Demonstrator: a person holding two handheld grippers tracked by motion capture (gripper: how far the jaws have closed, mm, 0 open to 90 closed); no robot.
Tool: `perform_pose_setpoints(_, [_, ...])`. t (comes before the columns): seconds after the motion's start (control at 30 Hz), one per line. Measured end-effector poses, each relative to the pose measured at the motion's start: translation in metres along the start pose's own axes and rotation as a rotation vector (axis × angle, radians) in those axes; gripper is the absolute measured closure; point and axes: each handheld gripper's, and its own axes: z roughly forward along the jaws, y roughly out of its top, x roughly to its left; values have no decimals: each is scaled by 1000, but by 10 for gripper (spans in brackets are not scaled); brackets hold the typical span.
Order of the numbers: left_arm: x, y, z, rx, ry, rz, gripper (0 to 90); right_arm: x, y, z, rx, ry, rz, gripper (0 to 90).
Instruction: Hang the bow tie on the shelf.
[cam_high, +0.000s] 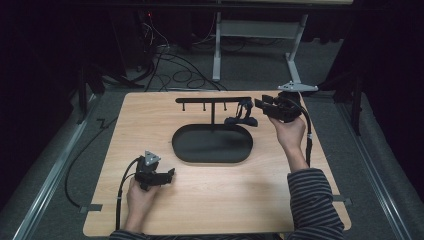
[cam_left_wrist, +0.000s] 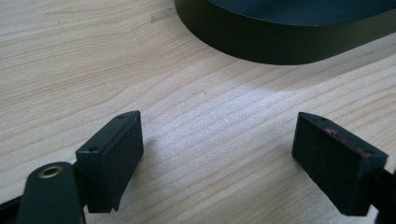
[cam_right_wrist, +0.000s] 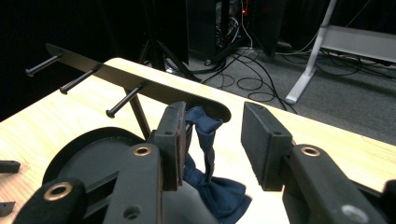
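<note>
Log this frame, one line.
left gripper: open, idle near tray | right gripper: open around bow tie hanging from rack

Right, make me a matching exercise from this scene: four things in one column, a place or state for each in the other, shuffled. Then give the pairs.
1. left gripper
2. right gripper
3. blue bow tie
4. oval black base

A. hangs from the rack's end peg, lower part on the table
B. mid-table, carrying the rack's post
C. jaws open over bare wood, near the person
D. jaws open on either side of the blue fabric

1-C, 2-D, 3-A, 4-B
</note>
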Motion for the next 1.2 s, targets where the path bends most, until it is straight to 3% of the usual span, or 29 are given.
perform_pose_setpoints(0.4, [0, 0, 0, -1, 0, 0, 169, -10, -8, -21, -33, -4, 43, 556])
perform_pose_setpoints(0.97, [0, 0, 0, 0, 0, 0, 169, -16, -27, -53, -40, -18, 59, 542])
perform_pose_setpoints(1.2, [0, 0, 0, 0, 0, 0, 169, -21, -38, -63, -42, -29, 86, 533])
